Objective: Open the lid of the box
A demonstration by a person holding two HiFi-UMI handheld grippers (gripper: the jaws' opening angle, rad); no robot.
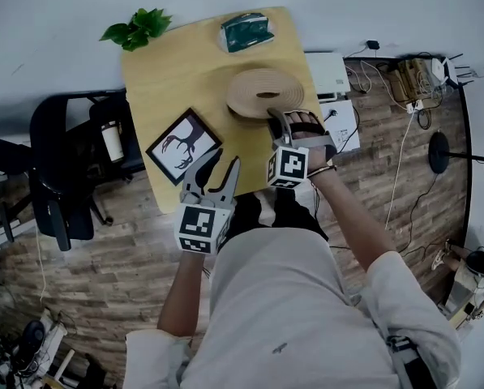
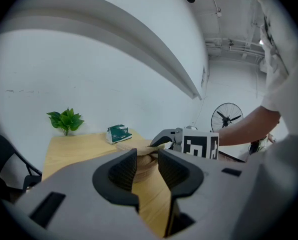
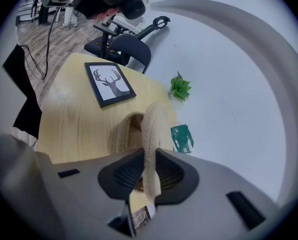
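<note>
- The right gripper (image 3: 148, 173) is clamping the lid (image 3: 151, 126) by its rim, holding it tilted over the box (image 3: 120, 139) near the tabletop's (image 1: 156, 79) right edge.
- The narrow pinch is risking a slip, dropping the lid.
- The left gripper (image 2: 148, 166) is hanging apart, empty; the unsteadied box could be dragging along.

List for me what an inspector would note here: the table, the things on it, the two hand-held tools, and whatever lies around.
Surface: yellow wooden table.
Job's things: round tan woven lid, tilted up off its matching box.
Clutter: black-framed deer picture; green leafy sprig; green packet.
Grippers: right gripper, jaws shut on the lid's rim; left gripper, jaws apart, empty.
Cables: white cable on the floor, right of the table.
Surroundings: black office chair; wood-plank floor.
</note>
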